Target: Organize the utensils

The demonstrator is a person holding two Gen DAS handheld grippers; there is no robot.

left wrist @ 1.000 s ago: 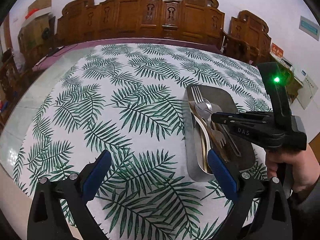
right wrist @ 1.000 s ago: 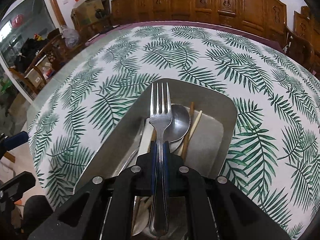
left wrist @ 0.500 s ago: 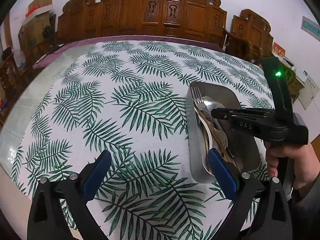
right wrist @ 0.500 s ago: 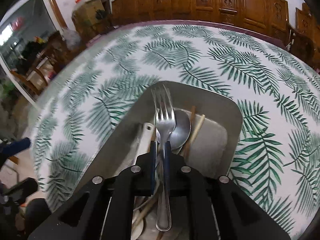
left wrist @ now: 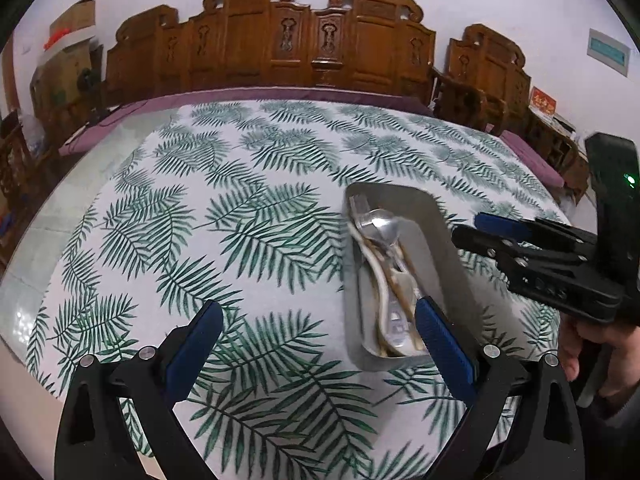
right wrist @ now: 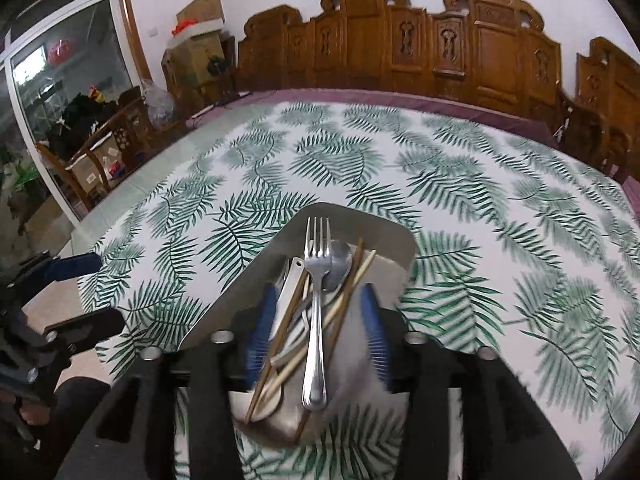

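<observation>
Right wrist view: the fork (right wrist: 317, 312) is seen released in the steel tray (right wrist: 396, 240), lengthwise between the right tongs (right wrist: 318, 336), just opened, empty; left tongs (left wrist: 316, 344) gape empty.

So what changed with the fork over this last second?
The right hand-held gripper has just been opening and let go of the fork, which now lies in the metal tray, then drew back. The left hand-held gripper stayed open, empty.

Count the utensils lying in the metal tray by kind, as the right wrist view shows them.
Fork: 1
Metal spoon: 1
White spoon: 1
Chopsticks: 3 sticks visible
Total: 6, more may lie hidden
</observation>
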